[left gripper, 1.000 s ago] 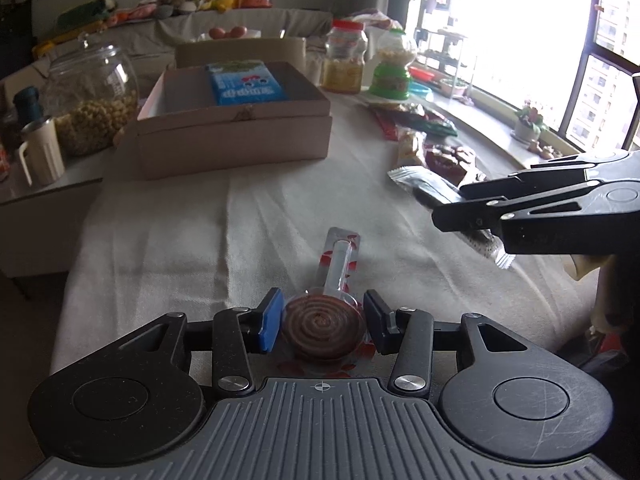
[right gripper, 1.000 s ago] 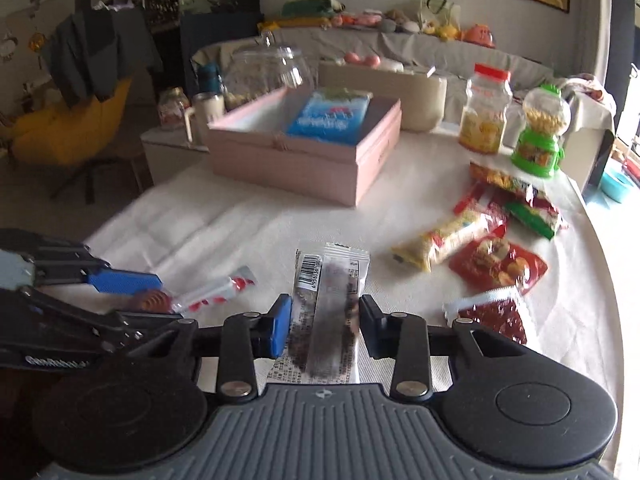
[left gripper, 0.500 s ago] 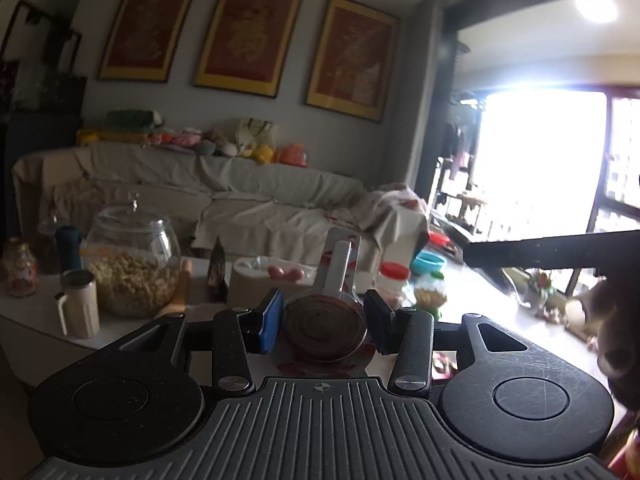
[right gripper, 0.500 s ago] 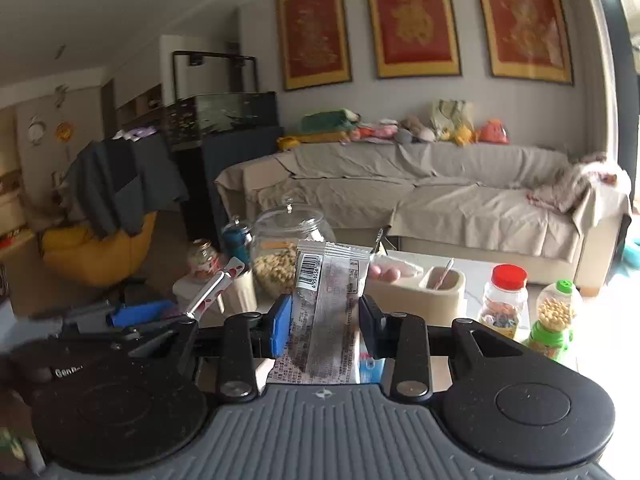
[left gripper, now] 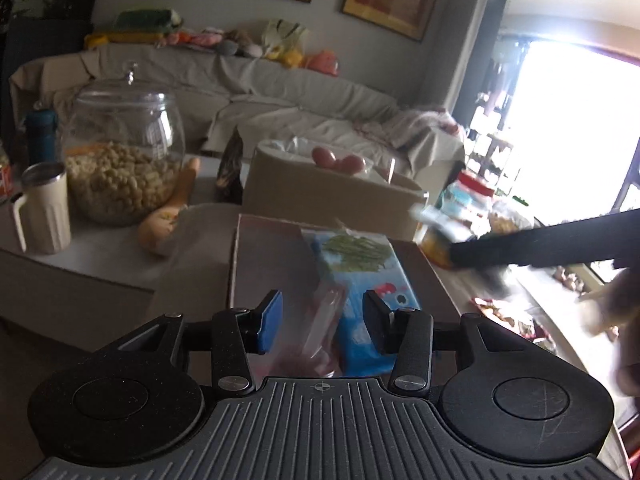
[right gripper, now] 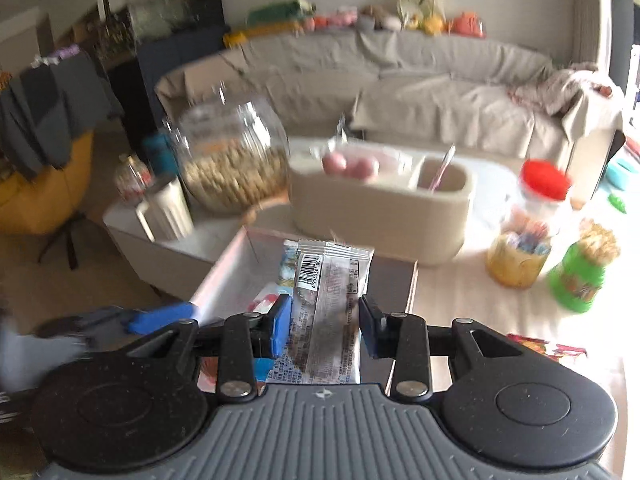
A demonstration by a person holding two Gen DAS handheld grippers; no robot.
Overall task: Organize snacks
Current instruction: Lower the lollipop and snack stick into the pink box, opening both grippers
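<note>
right claw (right gripper: 324, 326) clenched on bar (right gripper: 330, 300), over box (right gripper: 224, 272) | left claw (left gripper: 322, 322) grips blurred lollipop (left gripper: 320, 332) above blue pack (left gripper: 368, 280) in box | behind: beige tub (right gripper: 380, 216), nut jar (left gripper: 120, 160), mug (left gripper: 42, 208), sofa (right gripper: 400, 80)

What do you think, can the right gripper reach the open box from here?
Probably yes: the right gripper, shut on the snack bar, points into the open box, nothing visibly between them.

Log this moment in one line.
left gripper: jaws on lollipop | right gripper: jaws on snack packet | both above box
</note>
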